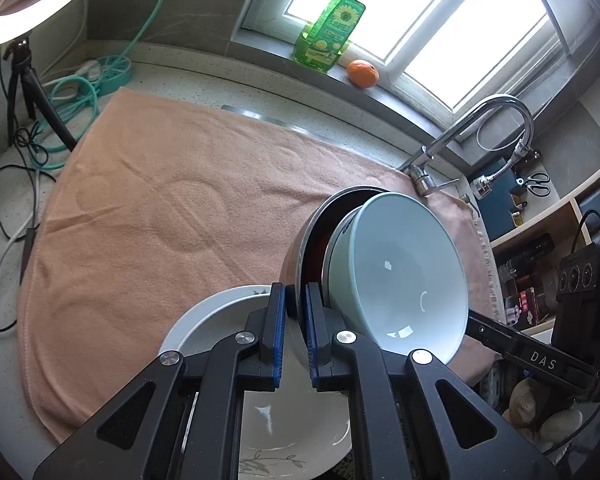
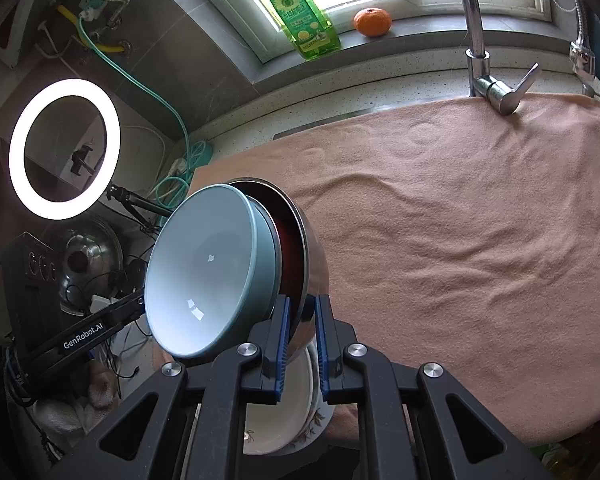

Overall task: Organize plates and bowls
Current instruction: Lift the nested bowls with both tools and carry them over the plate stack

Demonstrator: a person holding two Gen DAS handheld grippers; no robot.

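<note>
Clearly both tongs, left (image 1: 296, 332) and right (image 2: 302, 344), are clamped tight on the steel bowl's (image 2: 314, 264) thin rim, with the slippery, breakable blue bowl (image 2: 204, 272) nested loosely inside.

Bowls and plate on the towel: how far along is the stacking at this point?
Done: the pale blue bowl already sits nested in the steel bowl. In hand: the left gripper and right gripper are each shut on the steel bowl's rim at opposite sides, holding the pair tilted above the white plate. Left: set the bowls down; nothing else stands on the towel.
</note>
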